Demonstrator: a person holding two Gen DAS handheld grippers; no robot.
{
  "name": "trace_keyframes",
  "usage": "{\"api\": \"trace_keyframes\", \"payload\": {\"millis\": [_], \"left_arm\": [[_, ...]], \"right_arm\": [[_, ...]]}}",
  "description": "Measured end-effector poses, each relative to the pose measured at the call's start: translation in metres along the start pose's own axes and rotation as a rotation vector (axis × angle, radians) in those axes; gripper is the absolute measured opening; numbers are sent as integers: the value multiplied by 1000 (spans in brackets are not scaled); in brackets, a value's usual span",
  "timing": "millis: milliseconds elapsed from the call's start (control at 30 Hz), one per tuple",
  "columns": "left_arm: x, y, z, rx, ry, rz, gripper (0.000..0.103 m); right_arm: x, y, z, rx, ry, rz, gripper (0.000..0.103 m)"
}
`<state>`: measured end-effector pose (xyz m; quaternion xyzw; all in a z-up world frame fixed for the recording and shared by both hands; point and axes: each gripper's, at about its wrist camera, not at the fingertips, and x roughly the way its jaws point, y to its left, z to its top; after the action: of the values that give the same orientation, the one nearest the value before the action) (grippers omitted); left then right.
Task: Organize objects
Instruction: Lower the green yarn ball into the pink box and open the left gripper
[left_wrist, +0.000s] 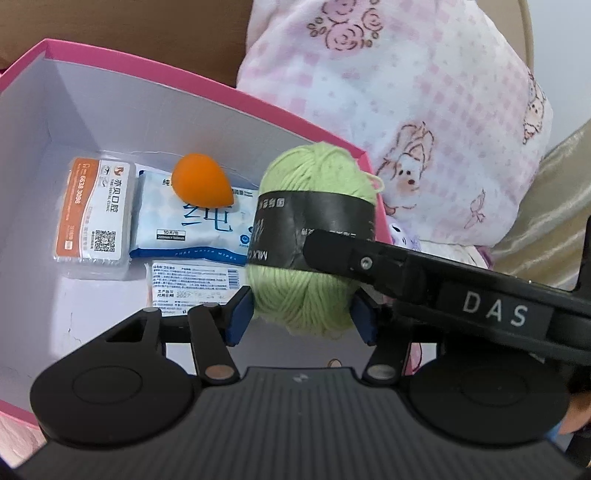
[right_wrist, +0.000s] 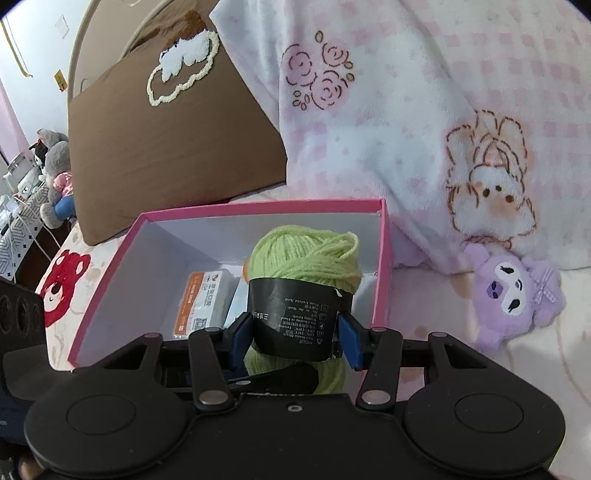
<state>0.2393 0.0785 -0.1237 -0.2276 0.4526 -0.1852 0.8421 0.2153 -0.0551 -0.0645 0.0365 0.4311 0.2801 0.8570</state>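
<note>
1. Bedding fills the background: one pink-checked blanket (right_wrist: 424, 110) rises at 12 to 2 o'clock, one brown pillow (right_wrist: 166, 129) leans at 10 o'clock, and one purple plush (right_wrist: 517, 291) lies at 3 o'clock on the sheet.
2. One open box (right_wrist: 382, 258), pink outside and white inside, sits on the bed; its right wall stands close to the blanket, and its far rim lies just before the pillow.
3. One green yarn ball (left_wrist: 310, 236) with a black paper band hangs over the box's right half, upright, above the floor of the box.
4. Left gripper (left_wrist: 301, 314): blue pads press the lower yarn from both sides; clenched on the yarn.
5. Right gripper (right_wrist: 293, 339): pads clamp the black band; also grasping the yarn. Its finger crosses the left camera's view at 3 o'clock.
6. Box contents, counted: one orange-and-white case (left_wrist: 94, 214) at 9 o'clock, one blue wipes pack (left_wrist: 195, 225) beside it, one orange sponge (left_wrist: 201, 184) resting on the pack, one white labelled packet (left_wrist: 192, 284) nearer the camera.
7. Open floor remains at the box's left and near-left corner; the right side beneath the yarn is hidden.
</note>
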Motion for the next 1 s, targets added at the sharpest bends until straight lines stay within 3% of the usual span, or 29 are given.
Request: {"api": "trace_keyframes", "payload": {"millis": [133, 467, 533, 600, 667, 1000], "left_arm": [[3, 2, -2, -21, -3, 7, 48], [6, 7, -1, -31, 0, 8, 48], [9, 8, 0, -31, -1, 19, 48], [12, 7, -1, -29, -10, 26, 45], [13, 4, 0, -20, -21, 12, 41], [24, -11, 0, 30, -48, 64, 38]], "right_arm": [[3, 2, 2, -19, -4, -23, 55], [-4, 1, 4, -32, -18, -32, 56], [-4, 2, 2, -55, -16, -35, 50], [-2, 2, 2, -61, -13, -38, 33], [0, -1, 1, -53, -11, -22, 27], [1, -5, 3, -86, -25, -59, 26]]}}
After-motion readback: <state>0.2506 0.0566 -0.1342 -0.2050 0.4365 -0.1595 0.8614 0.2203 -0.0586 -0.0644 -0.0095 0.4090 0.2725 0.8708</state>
